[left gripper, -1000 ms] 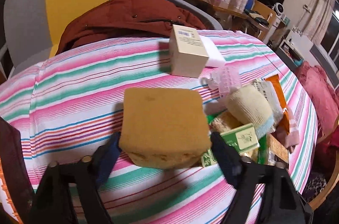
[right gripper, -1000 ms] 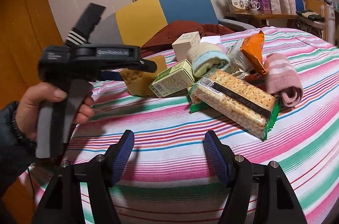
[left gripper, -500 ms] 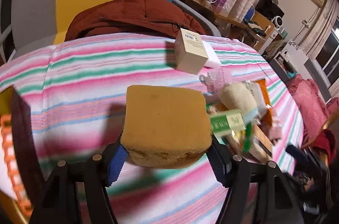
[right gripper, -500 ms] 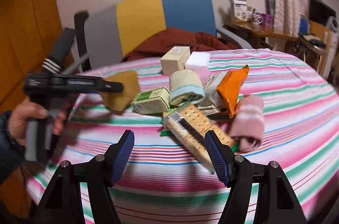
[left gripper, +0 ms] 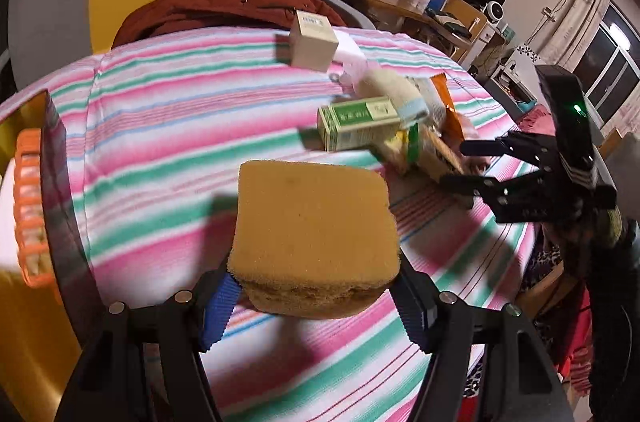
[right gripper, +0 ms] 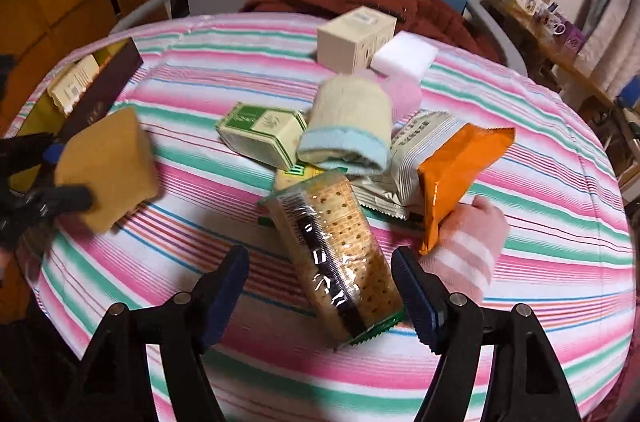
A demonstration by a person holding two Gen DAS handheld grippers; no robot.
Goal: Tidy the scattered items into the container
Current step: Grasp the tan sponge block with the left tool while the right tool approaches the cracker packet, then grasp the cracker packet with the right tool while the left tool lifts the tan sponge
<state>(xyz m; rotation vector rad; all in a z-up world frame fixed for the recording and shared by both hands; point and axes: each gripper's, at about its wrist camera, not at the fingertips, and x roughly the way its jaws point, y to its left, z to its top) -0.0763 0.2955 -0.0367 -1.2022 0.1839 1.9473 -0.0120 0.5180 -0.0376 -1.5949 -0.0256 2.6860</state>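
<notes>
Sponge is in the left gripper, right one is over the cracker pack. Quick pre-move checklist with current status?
1. Left gripper shut on the sponge: ok.
2. Sponge lifted off the tablecloth: ok.
3. Container in view at the table's edge: ok.
4. Room left inside the container: cannot tell.
5. Right gripper open, straddling the cracker pack: ok.
6. Cracker pack free of the orange packet: cannot tell.

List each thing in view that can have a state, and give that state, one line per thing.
left gripper: shut on the sponge
sponge: held above the cloth
right gripper: open, astride the cracker pack
cracker pack: sealed, lying on the table
container: open, partly filled
orange packet: sealed
</notes>
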